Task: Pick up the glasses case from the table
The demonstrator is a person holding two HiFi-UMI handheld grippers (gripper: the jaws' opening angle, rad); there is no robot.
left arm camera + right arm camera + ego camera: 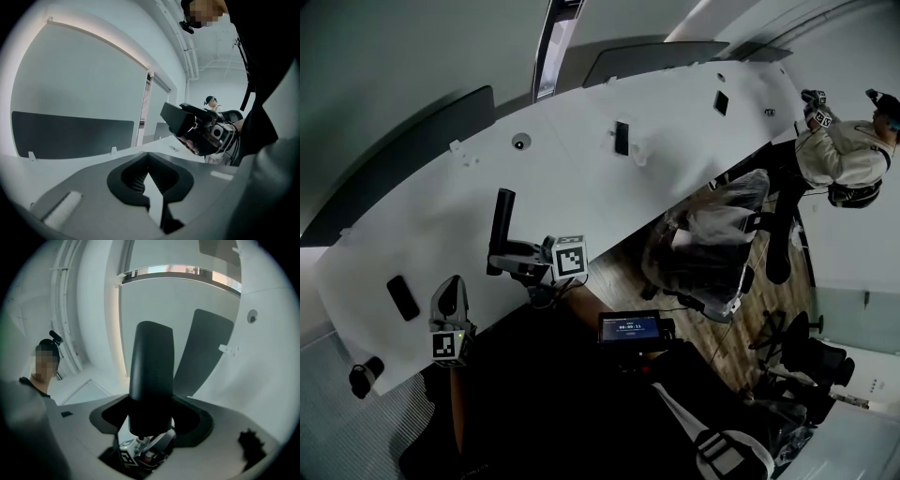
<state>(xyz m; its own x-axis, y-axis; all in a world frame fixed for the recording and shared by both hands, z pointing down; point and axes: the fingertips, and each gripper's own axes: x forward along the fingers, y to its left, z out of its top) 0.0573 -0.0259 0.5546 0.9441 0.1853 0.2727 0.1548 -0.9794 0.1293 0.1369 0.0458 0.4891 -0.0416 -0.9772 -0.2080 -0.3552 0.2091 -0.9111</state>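
The glasses case (501, 225) is a long black capsule, held clear above the white table (581, 178). My right gripper (500, 262) is shut on its lower end. In the right gripper view the case (151, 380) stands between the jaws and points away from the right gripper (150, 423). My left gripper (450, 298) hovers near the table's front edge, left of the case, jaws together with nothing in them. From the left gripper (149, 172), the case (177, 119) shows at the right, in the other gripper.
A flat black object (402, 297) lies on the table left of my left gripper. Two more dark items (622, 138) (721, 102) lie farther along. A plastic-covered office chair (712, 234) stands beside the table; a person (844, 150) is at the far right.
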